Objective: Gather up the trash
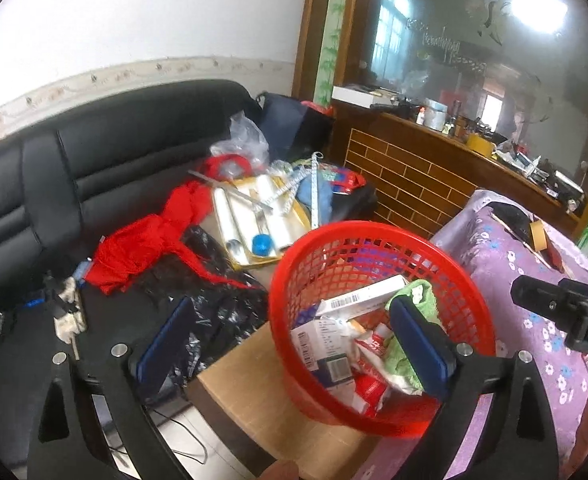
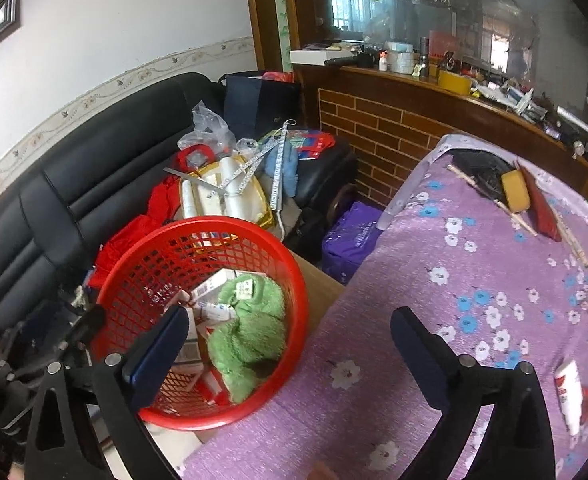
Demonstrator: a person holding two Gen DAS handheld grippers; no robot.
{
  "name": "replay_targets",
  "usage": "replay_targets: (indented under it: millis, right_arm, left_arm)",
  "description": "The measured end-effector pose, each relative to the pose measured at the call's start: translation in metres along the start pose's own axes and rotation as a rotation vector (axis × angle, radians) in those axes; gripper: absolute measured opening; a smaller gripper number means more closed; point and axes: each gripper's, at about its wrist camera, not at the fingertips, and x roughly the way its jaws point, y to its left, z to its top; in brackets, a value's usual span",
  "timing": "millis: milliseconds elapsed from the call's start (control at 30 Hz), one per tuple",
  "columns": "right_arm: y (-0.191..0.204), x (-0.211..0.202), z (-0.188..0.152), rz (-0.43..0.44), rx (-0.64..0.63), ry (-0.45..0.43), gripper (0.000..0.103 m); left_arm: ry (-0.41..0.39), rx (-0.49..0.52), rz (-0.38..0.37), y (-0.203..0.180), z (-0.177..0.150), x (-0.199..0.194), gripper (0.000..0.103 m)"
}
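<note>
A red mesh basket (image 1: 470, 280) (image 2: 278, 264) stands on a cardboard box (image 1: 246, 400) beside the purple flowered table (image 2: 434, 300). It holds several small cartons (image 1: 358, 300) and a green fluffy cloth (image 2: 250, 332). My left gripper (image 1: 294, 344) is open and empty, its right finger over the basket's inside. My right gripper (image 2: 290, 340) is open and empty, spanning the basket's right rim and the table edge. A white and red wrapper (image 2: 570, 392) lies on the table at the right.
A black sofa (image 1: 114, 152) holds red cloth (image 1: 142, 248), a black plastic bag (image 1: 210, 300) and a tray of rolls (image 1: 254, 220). On the table's far end lie a tape roll (image 2: 516, 190), sticks and a dark object. A brick-pattern counter (image 2: 394, 132) stands behind.
</note>
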Motion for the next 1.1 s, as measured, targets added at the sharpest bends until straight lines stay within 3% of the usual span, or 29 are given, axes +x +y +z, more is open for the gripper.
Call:
replay_targets:
  millis: [167,433,633,700,800,933,1100]
  right_arm:
    - [-0.002,-0.015,-0.008,-0.015,-0.011,-0.014,0.103]
    - [-0.005,-0.032,-0.022,-0.050,-0.026,-0.025,0.103]
    - [-0.004,-0.055,-0.037,-0.075,-0.044,-0.055,0.103]
    - [-0.005,-0.064,-0.043,-0.085,-0.048,-0.068,0.103]
    - [-0.006,-0.083,-0.057,-0.109,-0.066,-0.093,0.103]
    - [-0.011,-0.119,-0.086,-0.138,-0.071,-0.143,0.103]
    - [-0.024,-0.171,-0.133,-0.205,-0.071,-0.212,0.103]
  left_arm:
    - [-0.043,0.067,0.076,-0.013,-0.008,-0.024,0.099]
    - [-0.092,0.088,0.177,-0.016,-0.018,-0.051,0.099]
    - [-0.080,0.082,0.126,-0.009,-0.025,-0.066,0.099]
    - [-0.119,0.065,0.109,-0.006,-0.028,-0.078,0.099]
    - [-0.179,0.067,0.145,-0.010,-0.033,-0.097,0.099]
    - [-0.249,0.147,0.171,-0.032,-0.044,-0.129,0.099]
    - [-0.239,0.166,0.078,-0.053,-0.067,-0.159,0.099]
